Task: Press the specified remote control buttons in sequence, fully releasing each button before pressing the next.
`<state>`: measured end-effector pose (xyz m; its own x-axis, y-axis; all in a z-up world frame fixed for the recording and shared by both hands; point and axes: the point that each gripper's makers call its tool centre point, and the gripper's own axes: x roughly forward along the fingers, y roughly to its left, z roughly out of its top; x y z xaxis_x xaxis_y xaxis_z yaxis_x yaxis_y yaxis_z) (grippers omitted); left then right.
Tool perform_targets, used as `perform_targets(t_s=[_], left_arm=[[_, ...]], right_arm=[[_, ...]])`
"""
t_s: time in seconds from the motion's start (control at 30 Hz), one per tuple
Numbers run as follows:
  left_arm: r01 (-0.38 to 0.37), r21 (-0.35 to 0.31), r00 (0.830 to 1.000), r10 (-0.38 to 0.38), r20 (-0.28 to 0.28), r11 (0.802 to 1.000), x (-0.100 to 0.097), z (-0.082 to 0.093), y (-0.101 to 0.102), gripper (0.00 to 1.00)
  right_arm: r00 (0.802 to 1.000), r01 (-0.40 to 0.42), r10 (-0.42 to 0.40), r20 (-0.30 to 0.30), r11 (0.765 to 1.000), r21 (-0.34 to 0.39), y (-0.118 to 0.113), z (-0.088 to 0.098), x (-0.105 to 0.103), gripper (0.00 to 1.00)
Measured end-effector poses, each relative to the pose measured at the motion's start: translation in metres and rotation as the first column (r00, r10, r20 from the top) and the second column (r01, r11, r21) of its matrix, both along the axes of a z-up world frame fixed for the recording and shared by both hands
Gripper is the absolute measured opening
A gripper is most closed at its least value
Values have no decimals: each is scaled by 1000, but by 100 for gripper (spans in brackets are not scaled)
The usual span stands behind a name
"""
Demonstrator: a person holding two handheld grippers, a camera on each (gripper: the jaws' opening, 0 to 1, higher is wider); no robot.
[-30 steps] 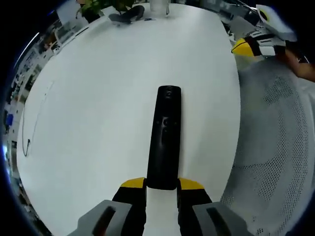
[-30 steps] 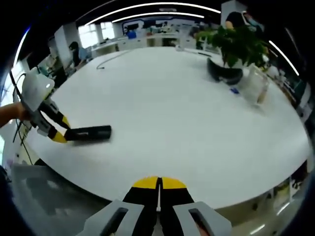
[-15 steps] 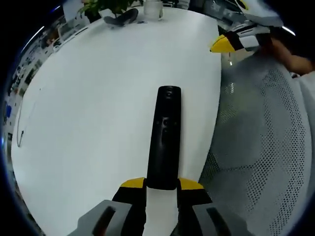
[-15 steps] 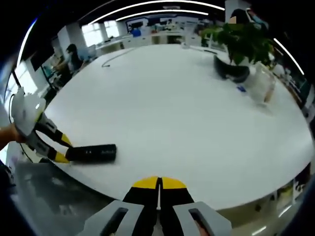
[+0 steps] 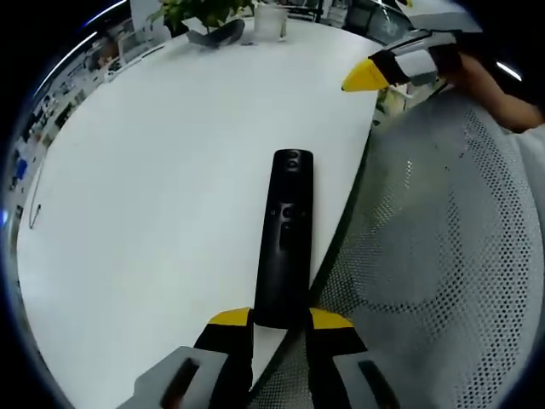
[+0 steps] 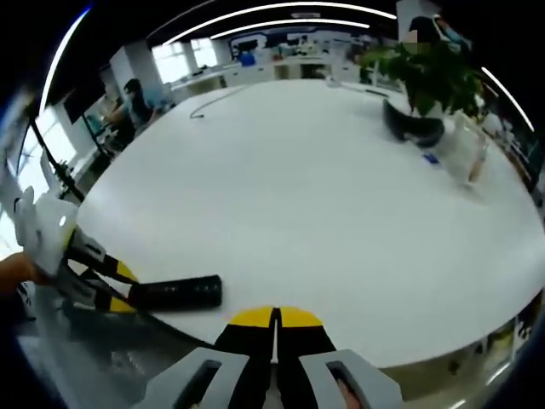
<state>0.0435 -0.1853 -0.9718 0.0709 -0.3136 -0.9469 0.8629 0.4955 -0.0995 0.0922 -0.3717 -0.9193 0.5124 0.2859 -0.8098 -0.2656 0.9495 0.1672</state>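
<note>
A long black remote control (image 5: 285, 239) runs straight ahead from my left gripper (image 5: 279, 319), which is shut on its near end, its buttons facing up. It hangs over the white table's (image 5: 170, 170) near edge. In the right gripper view the same remote (image 6: 179, 294) lies sideways at the lower left, with the left gripper (image 6: 115, 288) gripping it from the left. My right gripper (image 6: 274, 319) is shut with nothing in it, just off the table edge. It also shows at the top right of the left gripper view, as the right gripper (image 5: 364, 75), apart from the remote.
A grey mesh chair (image 5: 443, 247) lies beside the table at the right. At the far side stand a potted plant (image 6: 421, 77), a dark curved object (image 6: 413, 128) and a clear container (image 6: 464, 149). A thin cable (image 6: 209, 98) lies far off. People sit at distant desks.
Both views have shifted. The remote in my left gripper has come back over the table edge toward the chair. The right gripper has drawn closer to it.
</note>
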Motion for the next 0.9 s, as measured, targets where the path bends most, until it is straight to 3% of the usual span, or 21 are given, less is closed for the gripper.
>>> perform_targets(t_s=[0.2,0.27,0.33,0.57,0.77,0.9], left_arm=[[-16,-2,999,16,42,1000,-1,-1,-4,22],[-17,2,998,17,53,1000,-1,-1,-3,22],[-32,-1,998,32,61,999,0,-1,-3,22],[-77,-51,992,82,93,996,0,0,-3,23],[-92,-131,986,109,128,987,1,2,-2,23],[-81,-118,987,96,128,990,2,2,-3,24]], right_arm=[[996,-71,77,-51,993,99,17,1,-8,0],[983,-128,146,-111,980,153,29,0,-19,0],[969,-190,218,-116,958,215,41,3,-22,0],[960,-218,258,-108,934,284,58,15,-3,0],[935,-193,275,-224,924,330,77,-3,18,0],[930,-155,263,-258,915,372,87,-16,25,0]])
